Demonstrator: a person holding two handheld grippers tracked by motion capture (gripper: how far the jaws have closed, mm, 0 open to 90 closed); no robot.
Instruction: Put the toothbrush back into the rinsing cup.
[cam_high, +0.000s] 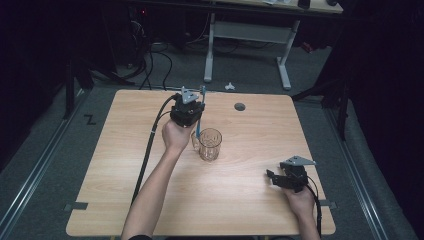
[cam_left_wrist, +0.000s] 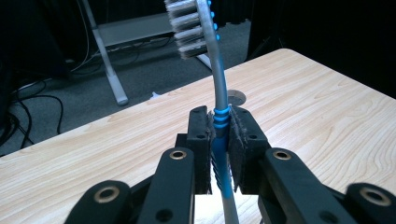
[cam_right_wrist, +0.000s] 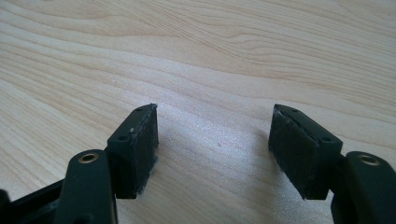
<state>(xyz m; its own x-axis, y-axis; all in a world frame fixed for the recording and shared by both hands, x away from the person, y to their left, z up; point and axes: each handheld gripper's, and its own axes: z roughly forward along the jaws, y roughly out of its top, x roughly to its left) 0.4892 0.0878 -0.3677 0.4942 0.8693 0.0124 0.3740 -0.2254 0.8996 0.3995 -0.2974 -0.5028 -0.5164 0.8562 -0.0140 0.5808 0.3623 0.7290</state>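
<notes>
Lab or workshop: floor cables (cam_high: 150, 60), white desk frame (cam_high: 247, 35), floor rails (cam_high: 37, 167).

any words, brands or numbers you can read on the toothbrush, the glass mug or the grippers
No text can be read.
The toothbrush has blue ridges and dots, no lettering.
The glass mug looks plain.
The left gripper and the right gripper show screws and pads, no markings.
</notes>
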